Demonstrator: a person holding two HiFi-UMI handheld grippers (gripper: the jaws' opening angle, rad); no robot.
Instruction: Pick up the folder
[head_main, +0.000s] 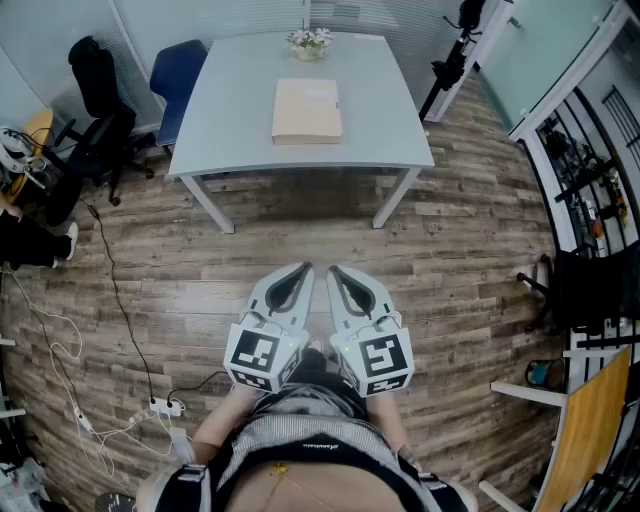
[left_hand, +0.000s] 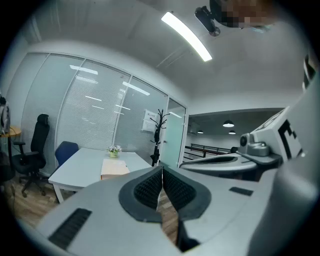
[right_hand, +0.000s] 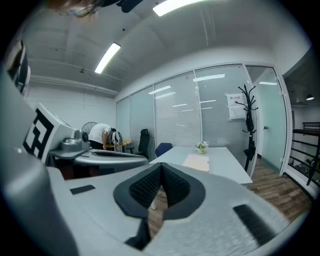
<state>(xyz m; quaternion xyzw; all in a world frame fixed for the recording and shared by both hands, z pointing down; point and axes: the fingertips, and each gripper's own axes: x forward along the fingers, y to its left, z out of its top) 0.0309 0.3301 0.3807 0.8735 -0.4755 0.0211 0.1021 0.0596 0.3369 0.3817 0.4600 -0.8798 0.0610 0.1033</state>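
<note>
Beige rectangular folder (head_main: 307, 110) lies flat on the pale grey rectangular table (head_main: 230, 120), mid-top, towards its far edge. A blue upholstered chair (head_main: 178, 75) stands at the table's left side, and a black swivel office chair (head_main: 95, 95) stands further left. Well short of the table's near edge, the left gripper (head_main: 298, 270) and right gripper (head_main: 340, 272) sit side by side, each with its jaws pressed together on nothing. A small pot of white flowers (head_main: 308, 42) stands at the table's far edge, just beyond the folder.
</note>
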